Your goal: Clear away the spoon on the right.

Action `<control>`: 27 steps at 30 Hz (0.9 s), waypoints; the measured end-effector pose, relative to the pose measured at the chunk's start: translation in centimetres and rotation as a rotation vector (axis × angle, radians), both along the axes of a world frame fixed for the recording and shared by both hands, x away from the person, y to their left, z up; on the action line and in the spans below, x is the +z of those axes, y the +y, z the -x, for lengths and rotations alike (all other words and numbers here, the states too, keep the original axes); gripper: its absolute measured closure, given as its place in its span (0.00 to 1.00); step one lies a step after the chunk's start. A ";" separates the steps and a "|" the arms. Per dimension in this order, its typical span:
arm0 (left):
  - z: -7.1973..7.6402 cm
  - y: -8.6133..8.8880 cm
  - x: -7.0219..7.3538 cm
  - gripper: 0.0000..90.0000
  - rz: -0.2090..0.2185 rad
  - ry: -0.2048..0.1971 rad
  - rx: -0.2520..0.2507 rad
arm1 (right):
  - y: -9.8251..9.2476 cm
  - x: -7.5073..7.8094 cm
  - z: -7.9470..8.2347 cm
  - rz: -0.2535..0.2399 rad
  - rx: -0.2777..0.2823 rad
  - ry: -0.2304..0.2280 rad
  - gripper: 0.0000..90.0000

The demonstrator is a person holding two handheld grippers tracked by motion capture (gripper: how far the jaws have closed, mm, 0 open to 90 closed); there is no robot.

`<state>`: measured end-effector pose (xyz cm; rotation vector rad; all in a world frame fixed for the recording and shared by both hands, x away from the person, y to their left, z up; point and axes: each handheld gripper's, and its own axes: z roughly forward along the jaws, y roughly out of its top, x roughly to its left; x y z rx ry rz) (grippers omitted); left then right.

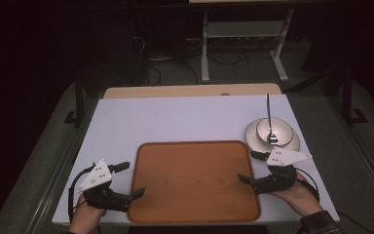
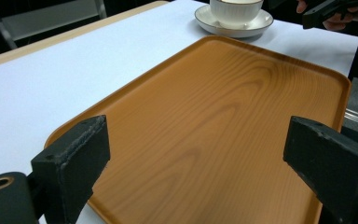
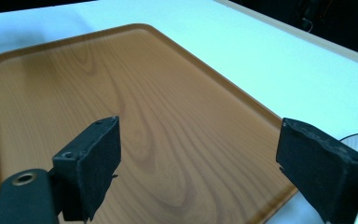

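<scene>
- My left gripper [image 1: 126, 180] hovers at the left edge of the wooden tray [image 1: 195, 180], jaws wide and empty — placed, I judge, to take that edge.
- My right gripper [image 1: 254, 168] mirrors it at the right edge, also wide, holding nothing.
- The tray lies by the bench [image 1: 175, 117] near edge; bowl [image 1: 275, 130], saucer [image 1: 292, 144] and spoon [image 1: 269, 117] sit towards the far right corner.
- The bowl's contents — I cannot tell.

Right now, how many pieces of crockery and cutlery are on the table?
3, all at the far right: a saucer, a bowl on it, and a spoon standing in the bowl.
</scene>
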<state>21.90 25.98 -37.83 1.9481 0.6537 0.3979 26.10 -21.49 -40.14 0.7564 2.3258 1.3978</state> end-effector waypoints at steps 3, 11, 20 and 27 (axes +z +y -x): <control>0.0 0.0 0.0 0.07 -0.005 0.000 -0.003 | -0.1 0.0 -0.1 -0.004 -0.005 -0.001 0.15; -0.1 0.0 -0.1 0.07 0.001 0.005 0.000 | -0.2 0.2 -0.7 0.002 -0.021 0.000 0.15; -0.1 -0.1 -0.1 0.07 -0.005 0.008 -0.001 | -0.5 0.4 -1.2 -0.001 -0.030 0.000 0.15; -0.1 -0.1 -0.1 0.07 -0.006 0.010 -0.002 | -0.9 0.4 -1.7 -0.002 -0.043 -0.004 0.15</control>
